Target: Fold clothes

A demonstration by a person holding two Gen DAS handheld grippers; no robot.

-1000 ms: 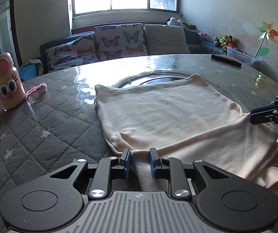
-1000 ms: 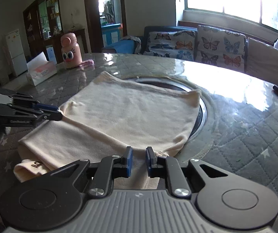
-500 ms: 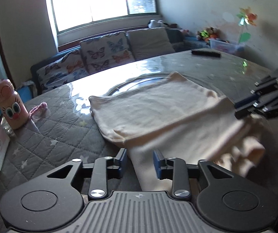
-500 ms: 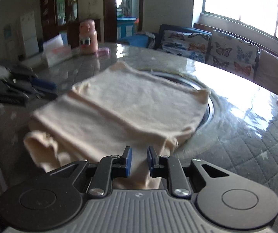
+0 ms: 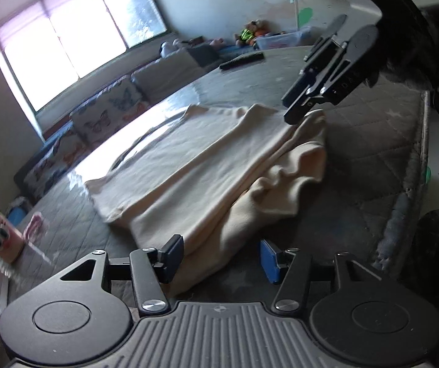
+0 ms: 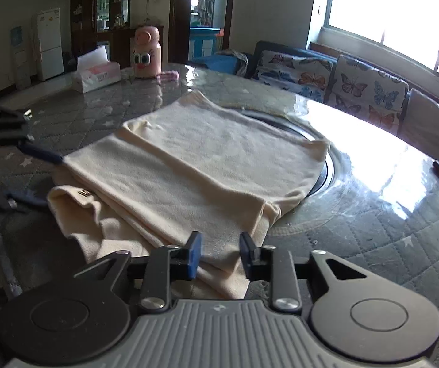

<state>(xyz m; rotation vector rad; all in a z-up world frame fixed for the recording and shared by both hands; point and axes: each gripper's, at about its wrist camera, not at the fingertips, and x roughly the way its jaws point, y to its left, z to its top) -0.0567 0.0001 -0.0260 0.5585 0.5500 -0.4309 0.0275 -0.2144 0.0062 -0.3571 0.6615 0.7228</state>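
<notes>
A cream garment (image 5: 219,165) lies folded on the grey quilted table (image 5: 372,141), its near edge bunched. It also shows in the right wrist view (image 6: 207,165). My left gripper (image 5: 221,259) is open, with the garment's near corner lying between its fingers, not pinched. My right gripper (image 6: 217,253) is open over the garment's near edge. The right gripper also shows in the left wrist view (image 5: 293,107), above the garment's far corner. The left gripper shows at the left edge of the right wrist view (image 6: 32,178), beside the cloth.
A pink bottle with cartoon eyes (image 6: 147,53) and a tissue box (image 6: 96,73) stand at the table's far side. A dark remote (image 5: 242,60) lies on the glossy part. A round inset ring (image 6: 326,165) sits under the garment. The table edge (image 5: 418,165) is close.
Both grippers have opened and let go of the garment, which now lies on the table. Both have drawn back and the left view has swung towards the table edge.
</notes>
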